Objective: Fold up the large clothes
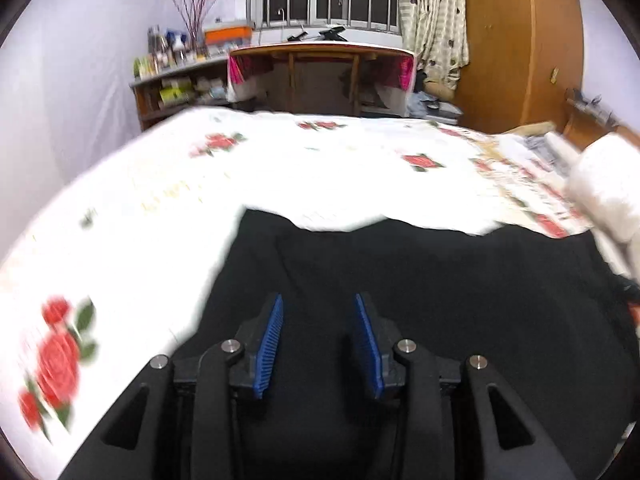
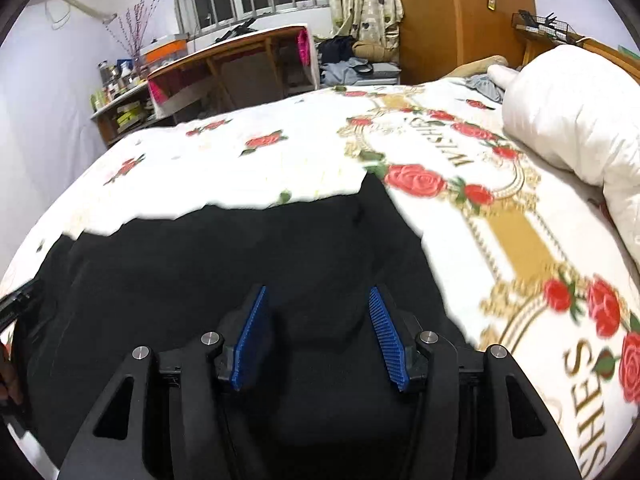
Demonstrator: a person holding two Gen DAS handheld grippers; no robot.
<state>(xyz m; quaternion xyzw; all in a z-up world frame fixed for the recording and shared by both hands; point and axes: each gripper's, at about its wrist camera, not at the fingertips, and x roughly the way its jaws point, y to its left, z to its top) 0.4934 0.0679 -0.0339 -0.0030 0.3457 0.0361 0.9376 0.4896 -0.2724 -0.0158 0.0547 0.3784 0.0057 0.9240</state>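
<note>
Now black garment [image 1: 420, 300] spread flat on rose-printed bed cover [image 1: 280, 168], left gripper [image 1: 319, 320] above it, jaws wide and holding nothing, right gripper [image 2: 317, 312] likewise wide over cloth, white duvet [image 2: 580, 120] at right side.

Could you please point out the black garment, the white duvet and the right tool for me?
black garment [image 2: 208, 264]: right wrist view, flat middle.
white duvet [image 2: 576, 112]: right wrist view, bulging top.
right tool [image 2: 318, 300]: right wrist view, between fingertips.

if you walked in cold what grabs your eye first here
The black garment spread on the near part of the bed, stark against the white rose-print bedspread. Both tongs, left and right, hang open above it. A white duvet is bunched at the bed's right.
</note>
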